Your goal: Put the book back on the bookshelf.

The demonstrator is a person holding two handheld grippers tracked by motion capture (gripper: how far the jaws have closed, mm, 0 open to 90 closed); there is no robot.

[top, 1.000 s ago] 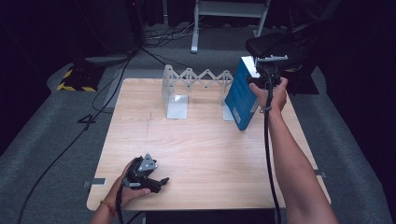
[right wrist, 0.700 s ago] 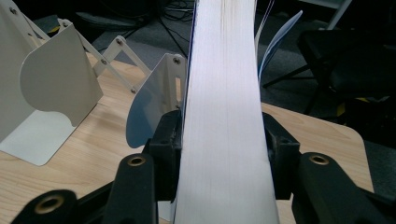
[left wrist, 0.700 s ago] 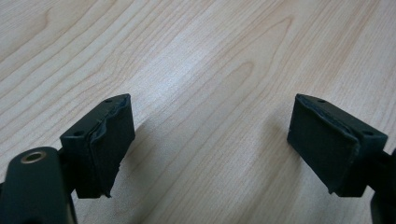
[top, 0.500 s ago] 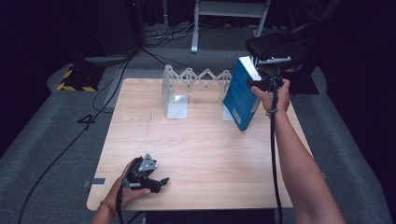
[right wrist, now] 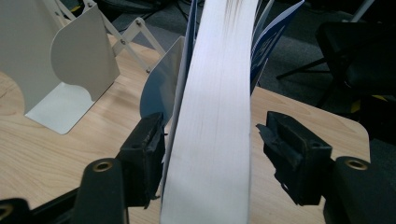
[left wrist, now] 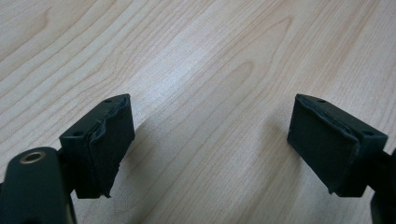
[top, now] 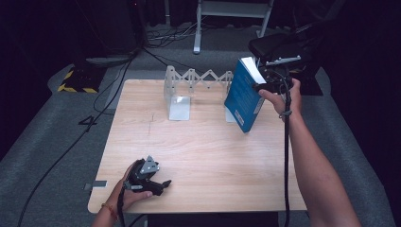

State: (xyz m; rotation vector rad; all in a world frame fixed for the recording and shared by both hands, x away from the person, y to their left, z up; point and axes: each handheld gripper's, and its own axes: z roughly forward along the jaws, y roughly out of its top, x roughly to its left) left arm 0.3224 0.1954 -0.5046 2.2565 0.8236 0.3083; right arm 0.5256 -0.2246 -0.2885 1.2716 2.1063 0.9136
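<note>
Right gripper (top: 263,86) at the far right of the desk (top: 203,156), jaws either side of the blue book (top: 242,97). Jaws have just been opening: in the right gripper view the book (right wrist: 212,121) sits between them, the left pad (right wrist: 148,154) about touching the cover, the right pad (right wrist: 285,154) clear of the page edge, so released. Book stands tilted on the desk, leaning by the right plate of the white bookend rack (top: 178,97). Left gripper (top: 150,178) rests near the front left edge, jaws wide apart over bare wood (left wrist: 210,93), nothing between them.
</note>
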